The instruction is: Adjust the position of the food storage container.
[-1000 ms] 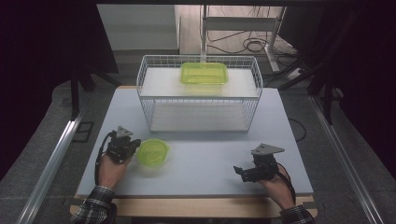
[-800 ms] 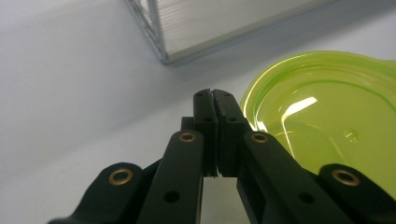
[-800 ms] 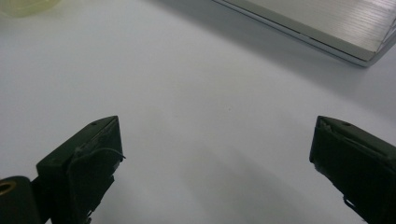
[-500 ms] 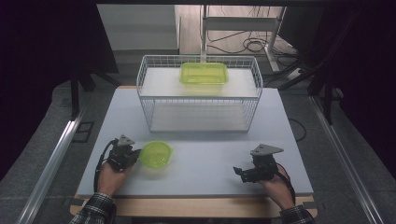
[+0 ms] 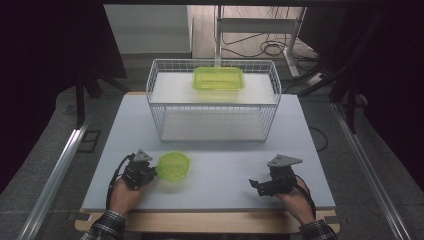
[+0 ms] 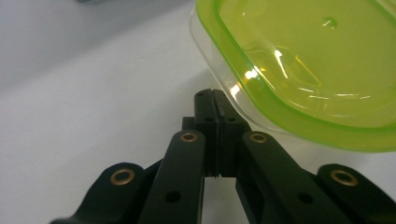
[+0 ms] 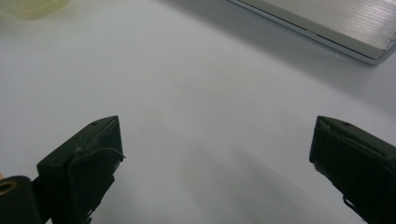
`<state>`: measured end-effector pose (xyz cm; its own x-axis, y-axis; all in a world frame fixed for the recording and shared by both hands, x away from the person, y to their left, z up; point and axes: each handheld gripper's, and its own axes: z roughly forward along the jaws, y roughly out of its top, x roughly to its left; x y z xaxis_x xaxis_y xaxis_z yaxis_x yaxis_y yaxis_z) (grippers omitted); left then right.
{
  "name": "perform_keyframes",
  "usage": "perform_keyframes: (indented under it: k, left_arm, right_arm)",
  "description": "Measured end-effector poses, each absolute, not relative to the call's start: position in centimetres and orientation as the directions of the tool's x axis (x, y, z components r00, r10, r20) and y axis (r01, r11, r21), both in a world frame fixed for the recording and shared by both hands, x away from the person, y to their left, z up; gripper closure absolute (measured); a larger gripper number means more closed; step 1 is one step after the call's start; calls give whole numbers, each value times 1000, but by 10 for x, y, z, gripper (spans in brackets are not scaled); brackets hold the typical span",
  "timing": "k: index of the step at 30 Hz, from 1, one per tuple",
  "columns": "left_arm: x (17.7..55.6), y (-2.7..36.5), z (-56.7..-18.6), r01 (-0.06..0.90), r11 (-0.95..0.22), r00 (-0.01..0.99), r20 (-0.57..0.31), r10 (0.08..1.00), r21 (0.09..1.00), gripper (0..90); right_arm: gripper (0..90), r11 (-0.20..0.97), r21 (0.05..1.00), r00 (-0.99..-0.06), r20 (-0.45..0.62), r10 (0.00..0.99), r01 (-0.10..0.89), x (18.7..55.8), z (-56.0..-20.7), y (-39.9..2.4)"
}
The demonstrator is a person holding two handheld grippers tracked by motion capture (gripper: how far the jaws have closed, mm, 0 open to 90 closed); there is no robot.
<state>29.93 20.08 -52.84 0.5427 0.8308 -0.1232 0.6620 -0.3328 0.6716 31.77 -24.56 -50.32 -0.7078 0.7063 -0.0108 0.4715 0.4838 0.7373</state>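
While the left tool [image 5: 150, 172] clamped the rim of the green lid [image 5: 173, 166] at lower left of the high view | lid lay on the white table [image 5: 225, 150], tilted slightly | right tool [image 5: 261, 185] stood wide open, holding nothing, at lower right | wire basket [image 5: 165, 107] at upper centre held a green container [image 5: 218, 78].

Dim, dark surroundings; soft, slightly blurred close-ups.

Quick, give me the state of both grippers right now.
Left gripper: jaws closed, pinching the clear rim of the green container.
Right gripper: jaws wide open, nothing between them, over the table.
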Motion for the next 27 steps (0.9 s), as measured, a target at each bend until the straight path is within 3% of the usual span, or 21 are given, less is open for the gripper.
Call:
perform_keyframes:
  k: [27]
  left_arm:
    - [287,133,-527,603,-411,664,-145,733,684,891]
  right_arm:
    - [36,488,735,-712,-11,702,470,318,-504,-245]
